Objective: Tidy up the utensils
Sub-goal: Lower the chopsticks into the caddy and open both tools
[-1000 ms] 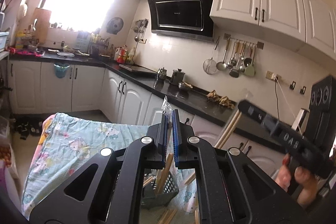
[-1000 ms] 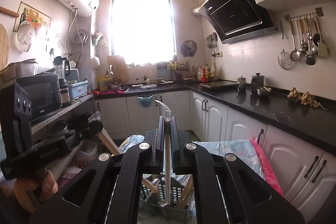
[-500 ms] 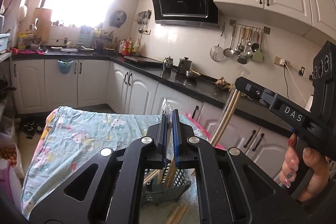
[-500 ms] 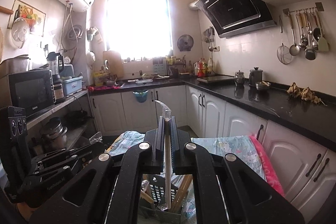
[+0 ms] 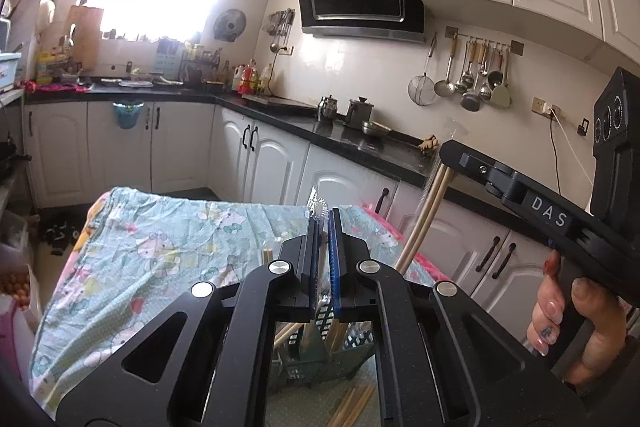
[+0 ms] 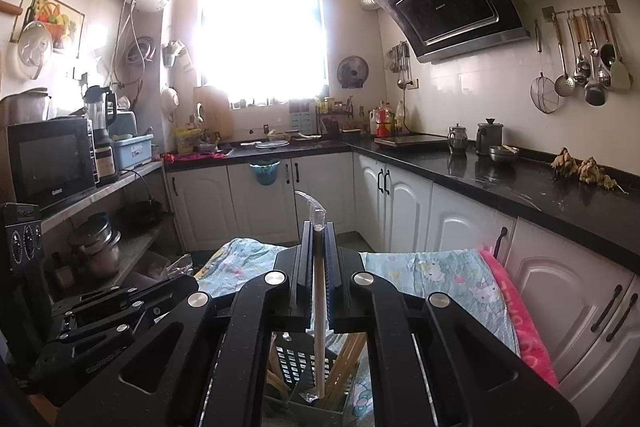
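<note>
Both grippers are nearly closed, each pinching something thin. The left gripper [image 5: 324,227] has its blue pads pressed on a clear plastic wrapper [image 5: 317,206] that sticks up past the tips. The right gripper [image 6: 319,227] pinches a wrapped pair of chopsticks [image 6: 319,327], held upright with the lower end inside the dark slotted basket [image 6: 298,363] on the patterned cloth [image 6: 436,275]. More chopsticks [image 6: 348,359] lean in that basket. White letters "DAS" show on the right gripper's body in the left view. The microwave [image 6: 48,163] carries a small label, too blurred to read.

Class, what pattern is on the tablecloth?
Light blue tablecloth with cartoon cats; clearest in the left wrist view.
</note>
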Demonstrator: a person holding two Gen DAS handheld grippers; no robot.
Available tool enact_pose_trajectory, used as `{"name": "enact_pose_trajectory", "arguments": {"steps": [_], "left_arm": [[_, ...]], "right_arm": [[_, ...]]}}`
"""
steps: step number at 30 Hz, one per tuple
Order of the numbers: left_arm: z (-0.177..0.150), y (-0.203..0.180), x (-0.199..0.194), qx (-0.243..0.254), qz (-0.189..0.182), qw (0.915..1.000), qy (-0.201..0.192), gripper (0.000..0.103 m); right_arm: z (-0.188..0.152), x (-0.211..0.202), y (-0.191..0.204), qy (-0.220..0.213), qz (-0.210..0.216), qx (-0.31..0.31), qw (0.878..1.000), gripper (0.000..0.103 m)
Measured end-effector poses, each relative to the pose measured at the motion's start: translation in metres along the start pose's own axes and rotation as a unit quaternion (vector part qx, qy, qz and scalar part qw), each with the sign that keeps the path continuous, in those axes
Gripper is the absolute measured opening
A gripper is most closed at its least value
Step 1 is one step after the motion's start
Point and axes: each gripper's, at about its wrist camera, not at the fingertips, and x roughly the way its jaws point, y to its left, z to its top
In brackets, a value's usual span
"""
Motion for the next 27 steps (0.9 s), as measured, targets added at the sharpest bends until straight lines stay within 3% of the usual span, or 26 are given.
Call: {"name": "enact_pose_trajectory", "arguments": {"steps": [14,27], "left_arm": [[-0.023,0.012,0.016,-0.025,-0.007,0.9994,0.023,0.002],[-0.034,0.016,0.025,-0.031,-0.013,0.9975,0.061,0.003]], "right_arm": [[-0.036,0.022,-0.008,0.026,-0.014,0.005,1.0,0.005],[-0.06,0.03,-0.008,0.077,-0.019,0.029,0.996,0.006]]}}
